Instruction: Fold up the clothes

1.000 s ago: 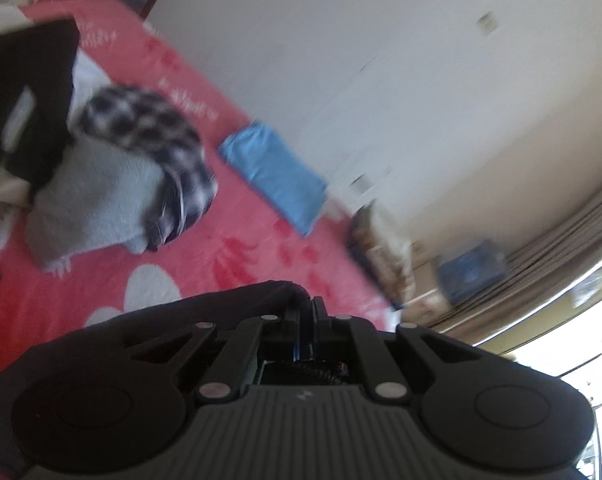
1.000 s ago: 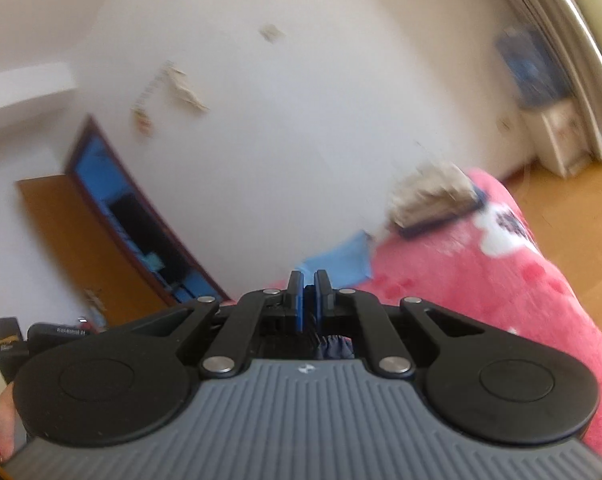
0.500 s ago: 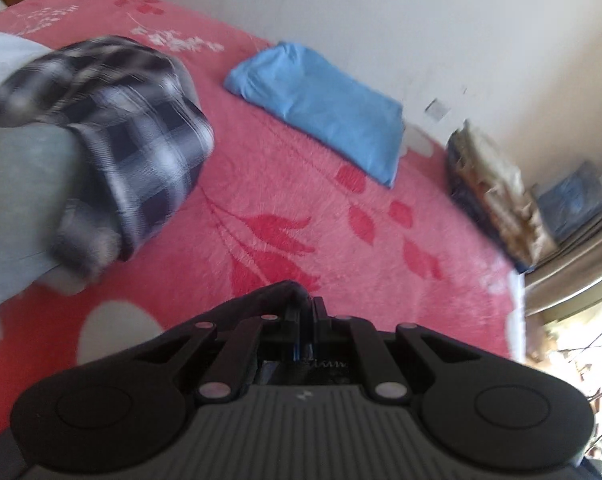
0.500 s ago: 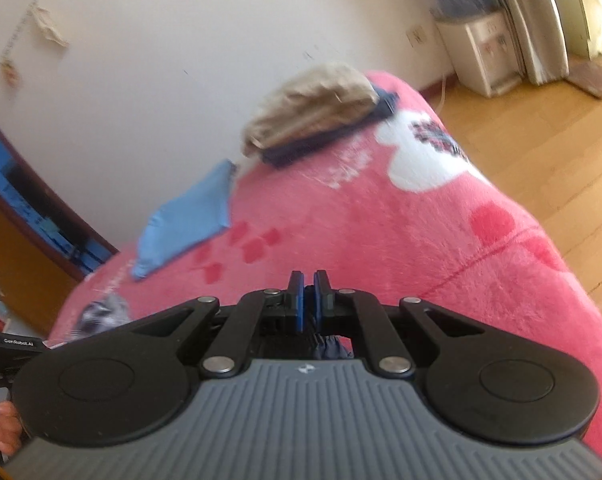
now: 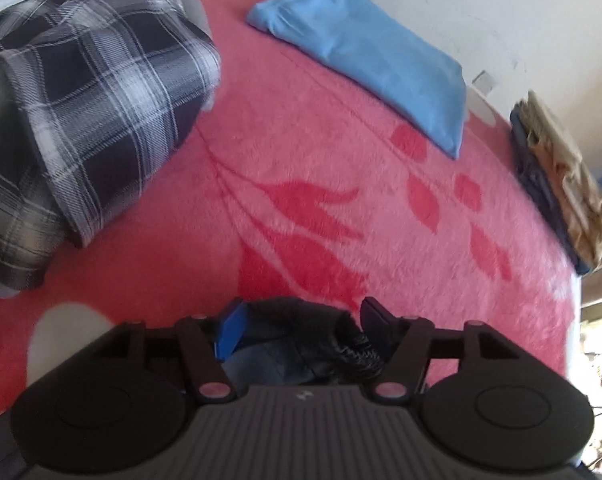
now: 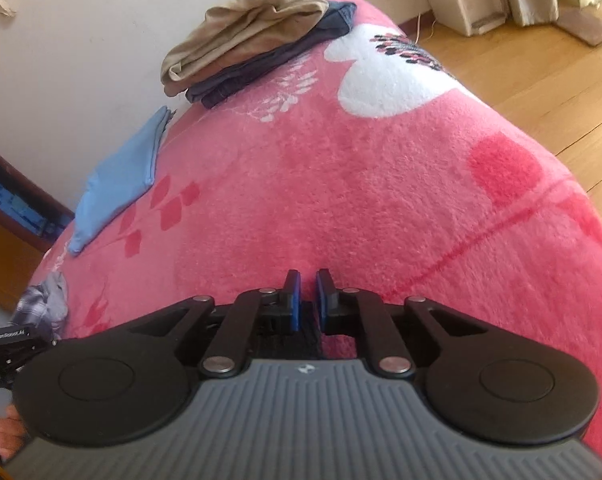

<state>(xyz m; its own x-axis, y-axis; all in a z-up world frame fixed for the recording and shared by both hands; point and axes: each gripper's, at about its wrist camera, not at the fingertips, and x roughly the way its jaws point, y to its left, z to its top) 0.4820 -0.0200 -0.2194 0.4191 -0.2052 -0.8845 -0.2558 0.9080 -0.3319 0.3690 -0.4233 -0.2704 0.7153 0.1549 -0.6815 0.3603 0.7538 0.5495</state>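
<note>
A bed covered with a fluffy pink blanket (image 5: 321,128) printed with red leaves and white shapes fills both views, and it stands against a plain pale wall (image 6: 81,40). In the right wrist view a wooden plank floor (image 6: 541,80) runs beside the bed, with white units at the skirting in the top corner and a dark wooden frame at the left edge. A folded blue cloth (image 5: 365,52) lies flat near the wall side of the bed. Further along the same side sits a small pile, a tan garment (image 6: 241,32) on top of a folded dark one (image 6: 261,68). In the left wrist view a heap of unfolded clothes takes up the left part of the blanket, with a black-and-white plaid shirt (image 5: 93,92) uppermost. The left gripper (image 5: 301,320) points down at the bed, its fingers spreading apart, and a dark garment (image 5: 313,340) with a stitched edge lies bunched between them, resting on the blanket and no longer pinched. The right gripper (image 6: 307,296) hangs low over bare blanket, its fingers parting by a narrow gap; a strip of dark cloth shows just behind them, but whether they press on it cannot be told.
</note>
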